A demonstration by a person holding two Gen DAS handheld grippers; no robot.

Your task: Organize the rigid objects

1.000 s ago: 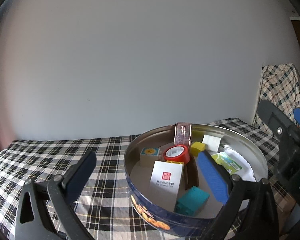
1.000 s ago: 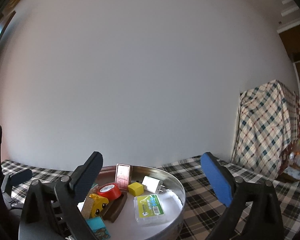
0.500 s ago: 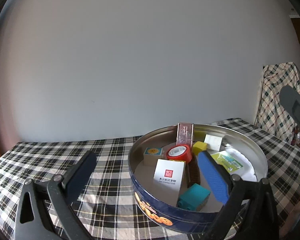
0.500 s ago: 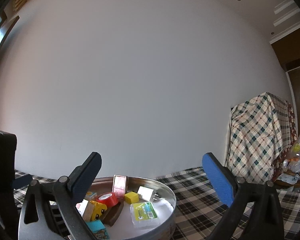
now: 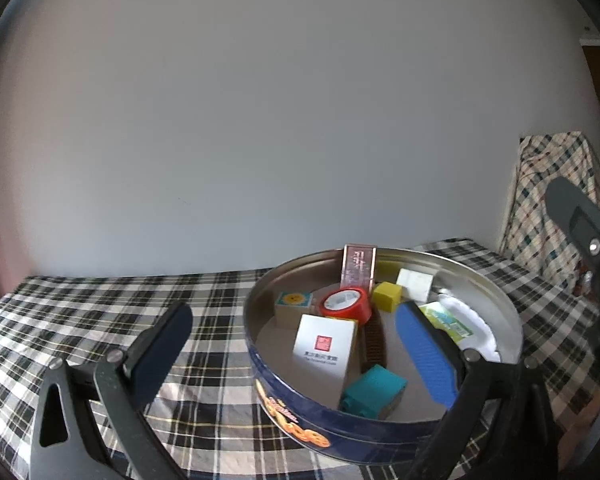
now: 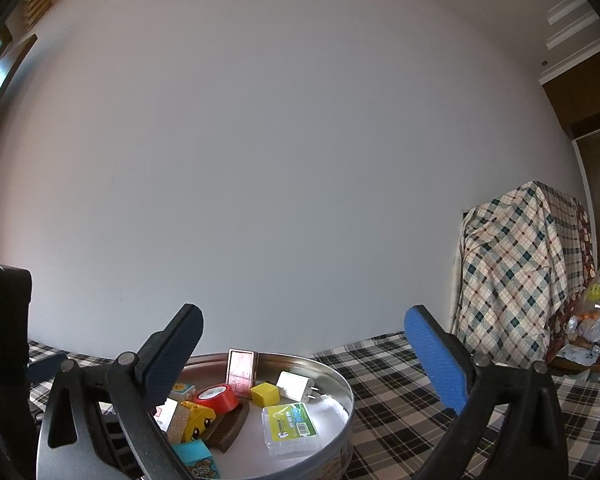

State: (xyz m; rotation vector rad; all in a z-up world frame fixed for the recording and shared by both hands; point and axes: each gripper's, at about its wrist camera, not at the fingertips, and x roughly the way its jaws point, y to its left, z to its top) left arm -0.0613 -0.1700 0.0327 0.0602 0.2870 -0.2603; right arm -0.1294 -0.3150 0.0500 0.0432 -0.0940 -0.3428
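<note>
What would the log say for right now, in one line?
left gripper: open, empty | right gripper: open, empty | round tin: holds small items | tablecloth: bare

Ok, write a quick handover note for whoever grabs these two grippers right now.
Left gripper: open, holding nothing, hovering at the near rim of the tin.
Right gripper: open, holding nothing, raised above the tin's right side.
In the tin: red tape roll, yellow cube, white box, teal block, charger, comb, plastic case.
Done: no loose items visible on the checked cloth.
Left: apparently nothing to collect; check outside these views.
</note>
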